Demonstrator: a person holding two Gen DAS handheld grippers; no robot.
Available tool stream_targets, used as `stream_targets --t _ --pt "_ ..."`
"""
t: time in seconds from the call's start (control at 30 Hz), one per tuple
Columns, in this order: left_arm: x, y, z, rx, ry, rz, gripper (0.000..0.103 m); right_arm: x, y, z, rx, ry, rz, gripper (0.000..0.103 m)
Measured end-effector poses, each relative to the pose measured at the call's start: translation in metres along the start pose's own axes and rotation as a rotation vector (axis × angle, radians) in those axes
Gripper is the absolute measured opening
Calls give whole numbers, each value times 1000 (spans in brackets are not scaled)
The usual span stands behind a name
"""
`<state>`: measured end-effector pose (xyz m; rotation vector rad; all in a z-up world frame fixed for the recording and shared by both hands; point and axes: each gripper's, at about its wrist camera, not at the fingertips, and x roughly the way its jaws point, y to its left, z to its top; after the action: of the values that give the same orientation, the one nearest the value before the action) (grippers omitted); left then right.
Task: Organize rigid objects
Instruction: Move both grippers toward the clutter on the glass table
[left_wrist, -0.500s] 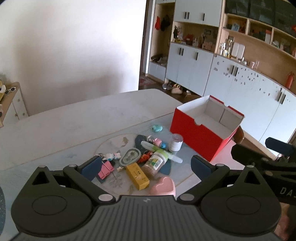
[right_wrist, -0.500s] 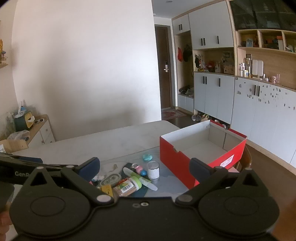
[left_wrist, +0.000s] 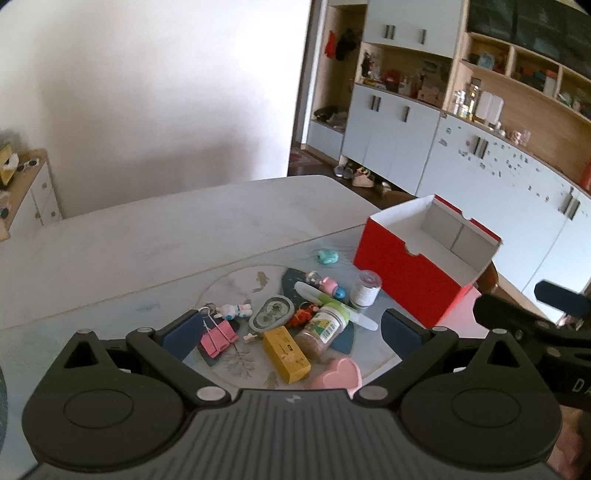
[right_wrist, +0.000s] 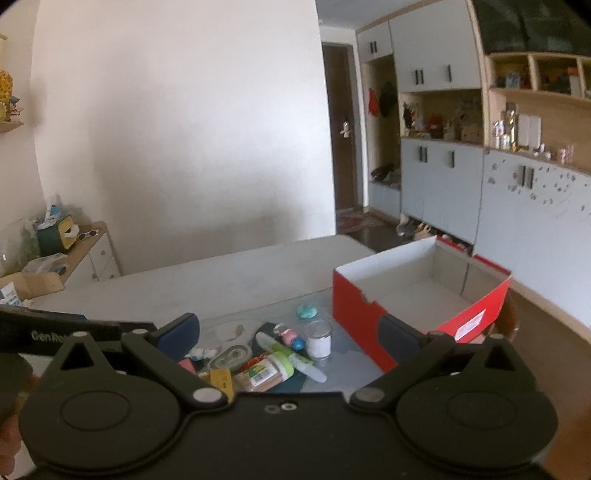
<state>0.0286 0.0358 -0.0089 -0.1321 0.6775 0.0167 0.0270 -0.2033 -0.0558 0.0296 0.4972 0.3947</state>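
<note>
We hold both grippers, left (left_wrist: 291, 334) and right (right_wrist: 290, 334), fingers spread and empty; one red box (left_wrist: 413, 275), one yellow box (left_wrist: 286, 350) left of it.

Red box (left_wrist: 413, 277) with white interior standing open and empty at the right of the worktop. Beside it, lying clustered: white jar (left_wrist: 365, 288) upright, green-capped bottle (left_wrist: 325, 326) on its side, yellow carton (left_wrist: 286, 350) flat, pink binder clip (left_wrist: 218, 336), pink heart dish (left_wrist: 338, 373), teal oval (left_wrist: 328, 256) nearest the far edge.
</note>
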Motion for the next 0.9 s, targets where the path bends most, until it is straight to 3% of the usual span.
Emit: stream_targets --t 0.33,0.63,0.9 --pt "19 19 -7 -54 -74 132 103 38 -17 1 -90 91 119 102" --pt "55 8 -23 -112 -21 230 103 76 -49 -5 -185 197 256 98" --pt "93 -12 -37 -136 31 291 103 115 -65 -13 -286 251 318 92"
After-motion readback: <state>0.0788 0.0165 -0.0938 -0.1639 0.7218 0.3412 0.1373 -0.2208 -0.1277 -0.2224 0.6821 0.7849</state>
